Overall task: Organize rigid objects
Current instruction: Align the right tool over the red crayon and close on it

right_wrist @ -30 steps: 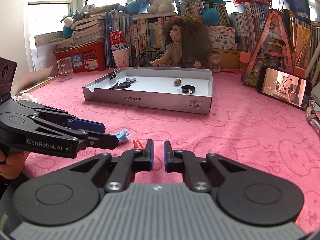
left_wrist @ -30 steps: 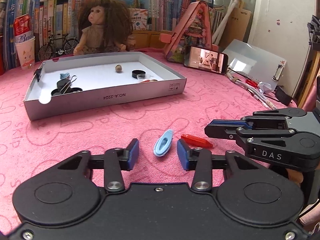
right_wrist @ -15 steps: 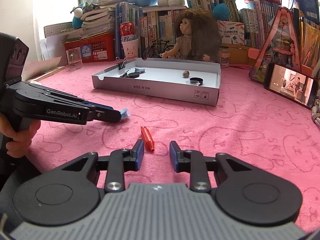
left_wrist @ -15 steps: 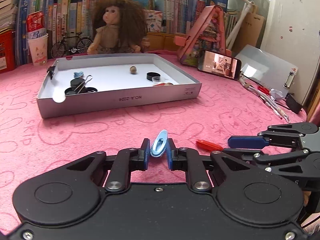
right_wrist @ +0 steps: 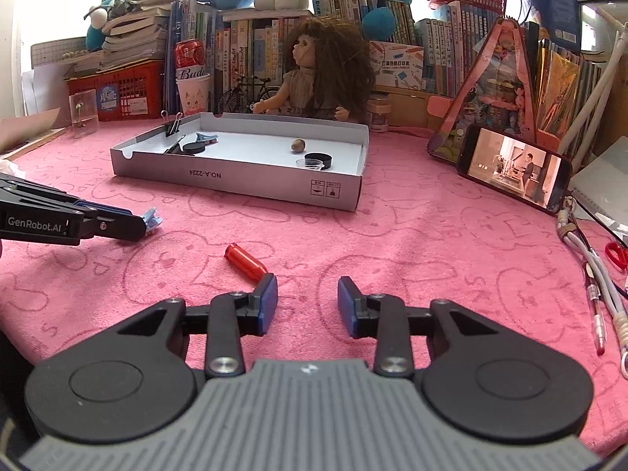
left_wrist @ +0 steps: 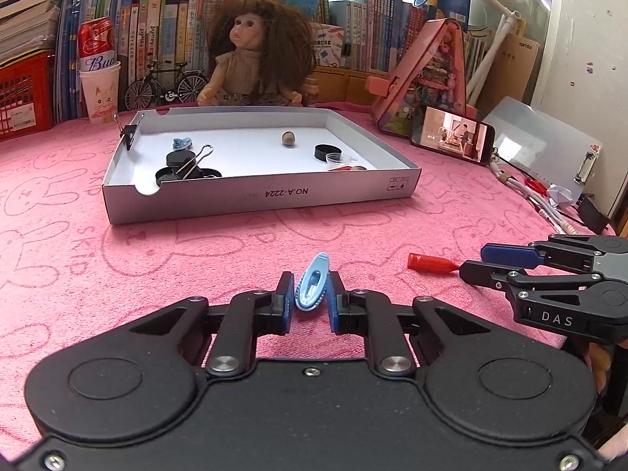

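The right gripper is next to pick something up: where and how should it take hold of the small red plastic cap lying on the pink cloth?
Grip the red plastic cap across its thicker middle, from above. It lies flat and slanted, just left of the open right gripper.

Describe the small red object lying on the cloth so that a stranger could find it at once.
Start at the white tray on the pink cloth. Nearer the camera lies the red cap, beside the right gripper. It alone is red and tapered.
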